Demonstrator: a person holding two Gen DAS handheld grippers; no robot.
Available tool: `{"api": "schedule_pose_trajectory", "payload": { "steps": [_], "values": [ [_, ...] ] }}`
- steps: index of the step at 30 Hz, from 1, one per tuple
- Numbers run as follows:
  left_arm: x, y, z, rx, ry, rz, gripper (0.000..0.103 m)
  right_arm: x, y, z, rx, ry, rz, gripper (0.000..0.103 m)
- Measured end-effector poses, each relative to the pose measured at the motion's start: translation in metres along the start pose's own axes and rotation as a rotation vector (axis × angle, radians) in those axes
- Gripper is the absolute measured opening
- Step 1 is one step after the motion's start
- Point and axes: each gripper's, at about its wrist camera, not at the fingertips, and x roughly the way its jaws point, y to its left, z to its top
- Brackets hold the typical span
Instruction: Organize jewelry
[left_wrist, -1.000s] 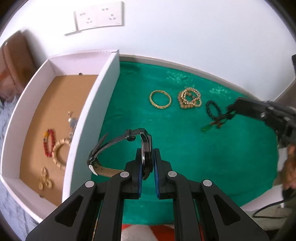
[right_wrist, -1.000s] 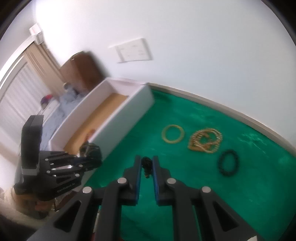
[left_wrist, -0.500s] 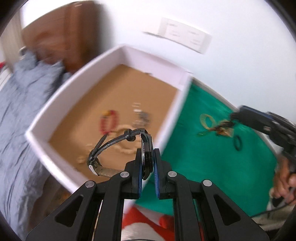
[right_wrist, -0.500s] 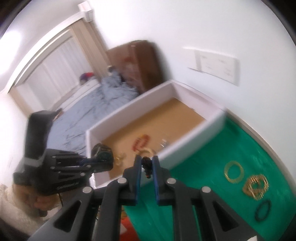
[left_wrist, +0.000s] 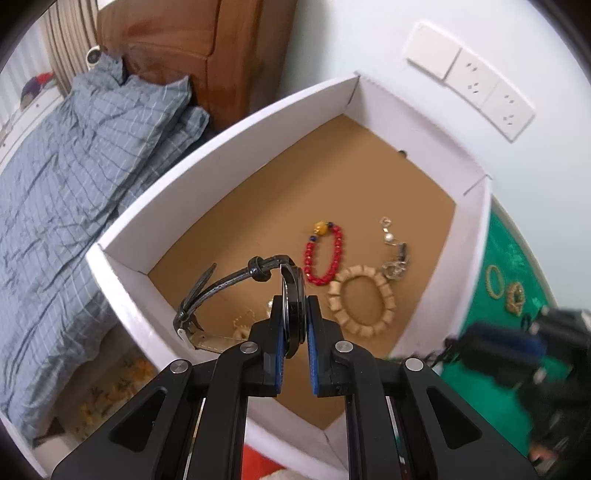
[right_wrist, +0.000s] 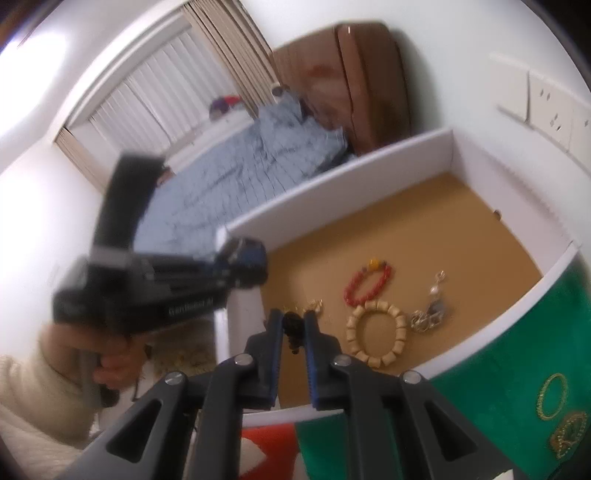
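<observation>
Both grippers had swung from the green cloth (left_wrist: 513, 254) to over the white box (left_wrist: 236, 133); left gripper (left_wrist: 295, 325) clamped a watch (left_wrist: 291, 295), right gripper (right_wrist: 293, 328) pinched dark beads (right_wrist: 291, 328), with the red bracelet (left_wrist: 327, 254) at centre frame below.

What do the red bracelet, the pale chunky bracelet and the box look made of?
Red bracelet: glossy beads, perhaps glass or coral, catching highlights. Pale chunky bracelet: matte cream blocks, maybe bone or wood. Box: white cardboard walls with folded corner seams, plain brown floor.
</observation>
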Motion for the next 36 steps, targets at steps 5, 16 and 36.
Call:
{"api": "schedule_pose_trajectory", "payload": {
  "steps": [5, 16, 36],
  "values": [
    [0.028, 0.005, 0.005, 0.004, 0.036, 0.013, 0.009, 0.041, -0.002, -0.008, 0.014, 0.067, -0.009, 0.012],
    [0.028, 0.012, 0.011, -0.002, 0.000, 0.065, 0.080, 0.037, 0.001, -0.007, 0.026, 0.014, -0.100, 0.057],
    [-0.078, -0.181, -0.038, 0.389, -0.177, -0.200, 0.089, -0.172, -0.028, -0.101, 0.187, -0.274, -0.620, 0.074]
  ]
}}
